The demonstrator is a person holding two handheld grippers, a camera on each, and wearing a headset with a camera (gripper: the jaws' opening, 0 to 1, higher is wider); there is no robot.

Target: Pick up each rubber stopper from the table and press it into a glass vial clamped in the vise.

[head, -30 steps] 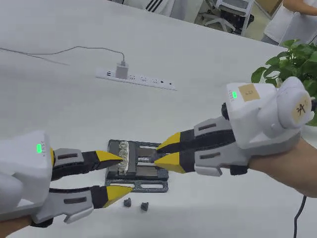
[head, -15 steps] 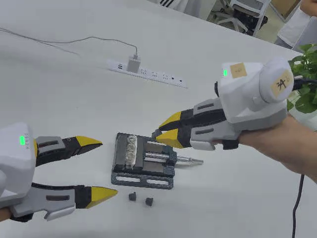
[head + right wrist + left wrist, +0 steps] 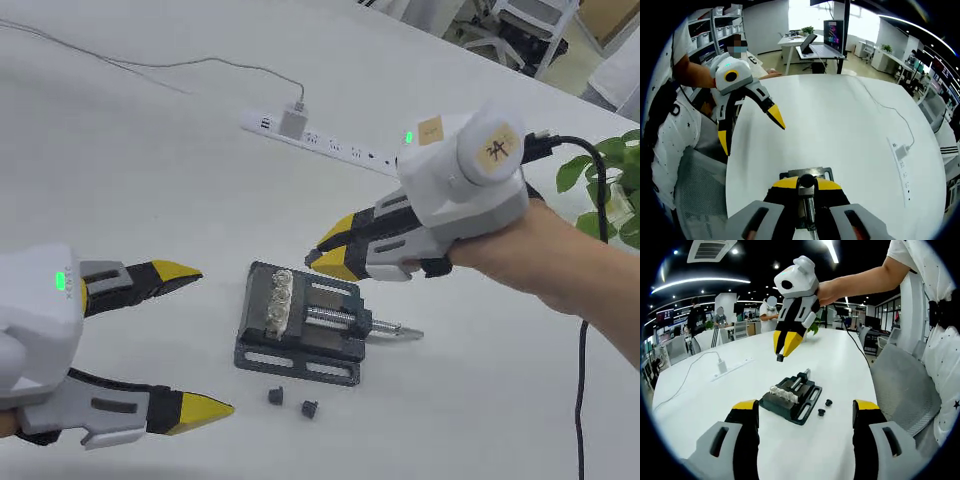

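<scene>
Head view shows the vise (image 3: 300, 325) — dark metal, with a screw handle — standing on the white table (image 3: 150, 180), away from its edges. A row of clear glass vials (image 3: 278, 300) is clamped upright in it. Two small dark rubber stoppers (image 3: 275, 396) lie loose on the table just beside the vise, on the side toward the near edge.

The right hand-held gripper (image 3: 315, 255) hangs above the far side of the vise, its yellow tips pressed on a dark round rubber stopper (image 3: 806, 181). The left hand-held gripper (image 3: 205, 340) is spread wide, with nothing between its tips.

One second ago both were close at the vise, and the left tips reached the vials. Now the left one stands well apart from the vise, and the right one is higher over it — the loose stoppers lie as before.
</scene>
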